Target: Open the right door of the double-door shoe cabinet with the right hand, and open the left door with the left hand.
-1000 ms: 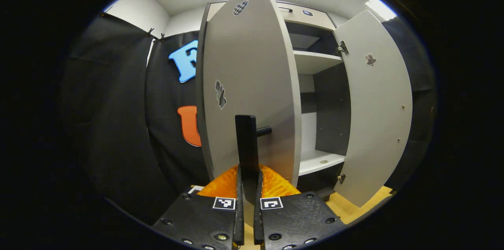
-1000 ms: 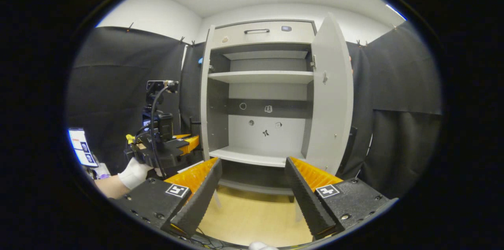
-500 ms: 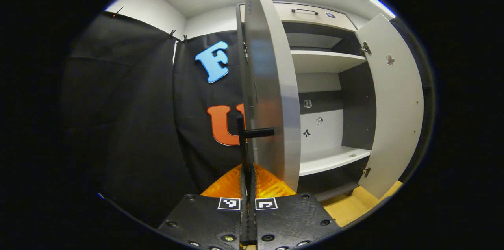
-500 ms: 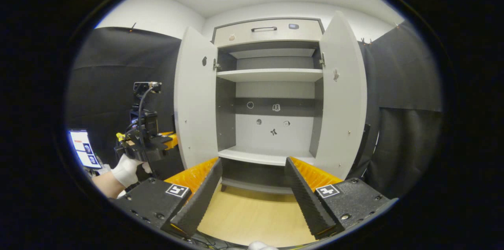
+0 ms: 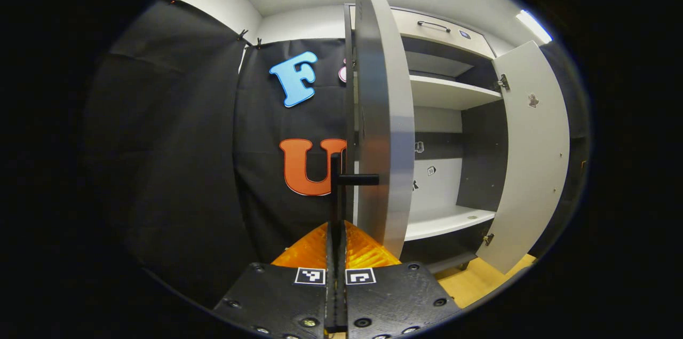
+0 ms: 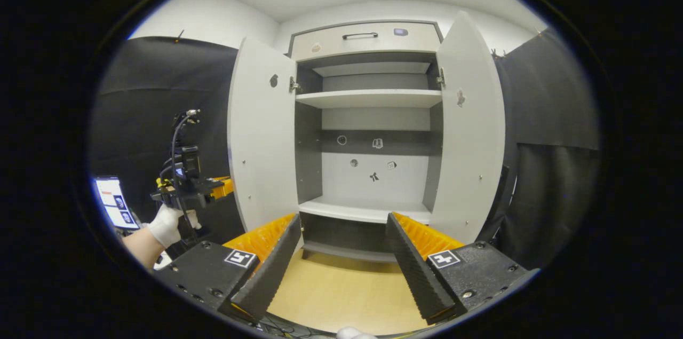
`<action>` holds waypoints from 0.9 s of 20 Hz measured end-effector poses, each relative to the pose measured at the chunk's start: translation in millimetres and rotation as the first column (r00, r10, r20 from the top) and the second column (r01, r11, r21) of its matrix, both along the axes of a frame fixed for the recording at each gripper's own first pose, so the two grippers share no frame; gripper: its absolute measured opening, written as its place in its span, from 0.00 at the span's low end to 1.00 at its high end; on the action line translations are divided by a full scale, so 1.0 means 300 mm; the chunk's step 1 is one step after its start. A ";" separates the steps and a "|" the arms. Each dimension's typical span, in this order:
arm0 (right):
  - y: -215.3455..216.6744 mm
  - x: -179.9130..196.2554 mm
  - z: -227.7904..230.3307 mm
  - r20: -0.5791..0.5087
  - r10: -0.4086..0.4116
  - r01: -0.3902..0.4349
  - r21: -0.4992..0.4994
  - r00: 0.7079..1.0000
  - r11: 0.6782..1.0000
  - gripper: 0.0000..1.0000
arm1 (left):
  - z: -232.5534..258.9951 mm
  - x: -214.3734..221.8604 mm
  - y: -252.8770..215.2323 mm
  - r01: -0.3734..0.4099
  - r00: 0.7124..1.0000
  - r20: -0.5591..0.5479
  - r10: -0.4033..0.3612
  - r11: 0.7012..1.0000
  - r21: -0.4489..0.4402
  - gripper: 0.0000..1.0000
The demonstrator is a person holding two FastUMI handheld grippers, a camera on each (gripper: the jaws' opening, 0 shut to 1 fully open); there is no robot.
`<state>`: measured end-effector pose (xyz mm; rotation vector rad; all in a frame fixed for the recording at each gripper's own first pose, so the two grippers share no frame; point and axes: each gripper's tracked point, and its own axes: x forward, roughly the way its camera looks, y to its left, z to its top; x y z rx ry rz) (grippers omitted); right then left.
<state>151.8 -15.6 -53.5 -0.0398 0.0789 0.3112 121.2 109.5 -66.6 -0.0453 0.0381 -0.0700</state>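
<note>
The grey shoe cabinet [image 6: 368, 97] stands ahead with both doors swung wide. In the right gripper view the left door [image 6: 261, 136] and the right door [image 6: 469, 131] flank the bare shelves, and my right gripper [image 6: 344, 253] hangs open in front of the cabinet's base, holding nothing. In the left gripper view the left door [image 5: 381, 115] is seen nearly edge-on, and my left gripper [image 5: 336, 229] is shut on its black bar handle [image 5: 335, 184]. The right door [image 5: 533, 152] stands open beyond. A gloved hand [image 6: 165, 224] holds the left gripper [image 6: 187, 189] beside the left door.
A drawer with a dark handle [image 6: 360, 36] tops the cabinet. Small stickers mark the back panel [image 6: 373, 176]. Light wooden floor [image 6: 341, 296] lies in front. Black cloth walls [image 6: 549, 168] close in on both sides. A lit screen [image 6: 112, 203] stands at the far left.
The left door has swung further outward with my left gripper on its handle, going from half-facing to edge-on. The right gripper stays open and has barely moved.
</note>
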 end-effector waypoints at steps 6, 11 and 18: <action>-0.016 -0.002 0.004 0.006 -0.006 0.006 0.003 1.000 1.000 1.00 | 0.005 -0.010 -0.001 -0.004 1.000 -0.003 0.004 1.000 -0.004 0.00; -0.035 -0.028 0.030 0.016 -0.012 0.012 0.007 1.000 1.000 1.00 | 0.001 -0.021 0.007 -0.028 1.000 -0.014 0.028 1.000 -0.005 0.02; -0.044 -0.019 0.032 0.013 -0.003 0.003 0.004 1.000 1.000 1.00 | 0.008 -0.132 0.091 -0.119 0.993 -0.014 0.119 0.992 0.050 0.76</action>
